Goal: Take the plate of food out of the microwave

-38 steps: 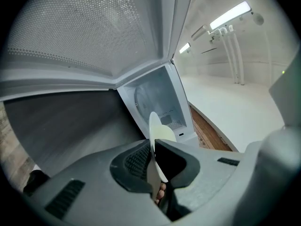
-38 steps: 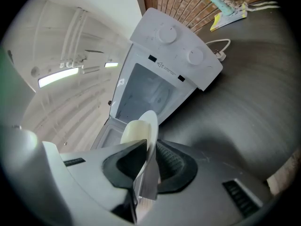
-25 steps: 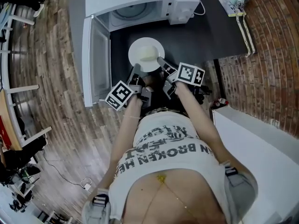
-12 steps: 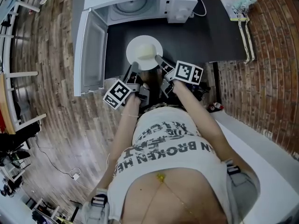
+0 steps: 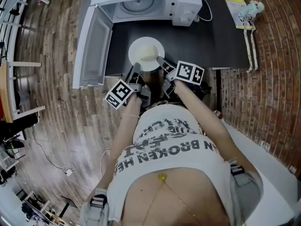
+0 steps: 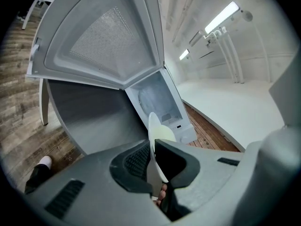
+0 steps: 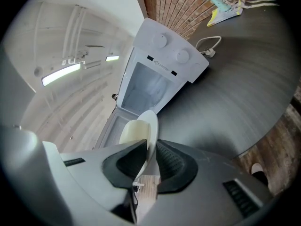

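Observation:
A white plate (image 5: 146,54) with pale yellow food on it hangs over the dark table (image 5: 197,41), in front of the white microwave (image 5: 146,1), whose door (image 5: 91,46) stands open to the left. My left gripper (image 5: 135,68) is shut on the plate's near-left rim. My right gripper (image 5: 161,60) is shut on its near-right rim. In the left gripper view the plate (image 6: 157,131) stands edge-on between the dark pads. The right gripper view shows the plate (image 7: 143,128) clamped the same way, with the microwave (image 7: 155,74) cavity beyond it.
A yellow leaflet and a small toy (image 5: 244,6) lie at the table's far right by the brick wall (image 5: 263,79). A cable (image 5: 205,14) runs from the microwave's right side. Wooden floor (image 5: 51,102) spreads to the left, with chair legs along its edge.
Both grippers still hold the plate in front of the microwave. The view has shifted, so the microwave and table sit higher and slightly further right in the picture.

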A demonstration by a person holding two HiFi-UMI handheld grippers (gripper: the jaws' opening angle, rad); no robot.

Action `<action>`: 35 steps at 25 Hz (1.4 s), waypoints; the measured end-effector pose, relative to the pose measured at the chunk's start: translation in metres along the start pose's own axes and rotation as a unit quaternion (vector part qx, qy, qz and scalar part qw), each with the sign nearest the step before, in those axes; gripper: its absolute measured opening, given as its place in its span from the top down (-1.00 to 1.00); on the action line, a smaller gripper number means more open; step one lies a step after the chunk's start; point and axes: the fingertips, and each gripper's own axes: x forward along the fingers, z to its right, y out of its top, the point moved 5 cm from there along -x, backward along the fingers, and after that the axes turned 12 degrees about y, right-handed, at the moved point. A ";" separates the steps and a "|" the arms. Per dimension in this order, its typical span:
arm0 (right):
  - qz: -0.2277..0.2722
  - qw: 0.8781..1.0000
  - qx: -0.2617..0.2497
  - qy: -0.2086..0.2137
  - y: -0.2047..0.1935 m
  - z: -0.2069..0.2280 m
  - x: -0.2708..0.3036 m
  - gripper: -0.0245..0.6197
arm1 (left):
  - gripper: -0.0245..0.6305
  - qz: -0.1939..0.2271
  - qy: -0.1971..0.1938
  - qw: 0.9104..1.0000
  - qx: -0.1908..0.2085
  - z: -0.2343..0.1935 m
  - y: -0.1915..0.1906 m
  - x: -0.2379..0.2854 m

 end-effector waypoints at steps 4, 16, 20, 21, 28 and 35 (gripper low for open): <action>-0.005 1.000 -0.005 -0.002 -0.002 -0.001 0.000 0.73 | 0.82 0.003 0.001 1.000 -0.002 -0.001 0.000 -0.001; -0.003 1.000 -0.005 -0.001 0.002 0.000 0.002 0.73 | 0.82 0.005 -0.001 1.000 0.003 0.001 0.002 0.003; -0.004 1.000 -0.003 -0.001 0.001 0.000 0.003 0.72 | 0.82 0.004 0.000 1.000 0.004 0.001 0.003 0.003; -0.004 1.000 -0.002 -0.002 0.001 0.000 0.003 0.73 | 0.82 0.004 0.000 1.000 0.004 0.001 0.003 0.003; -0.005 1.000 -0.002 -0.002 0.002 0.000 0.003 0.72 | 0.82 0.003 0.002 1.000 0.004 0.001 0.003 0.003; -0.005 1.000 -0.001 -0.001 0.000 0.001 0.003 0.73 | 0.82 0.004 0.003 1.000 0.005 0.000 0.003 0.002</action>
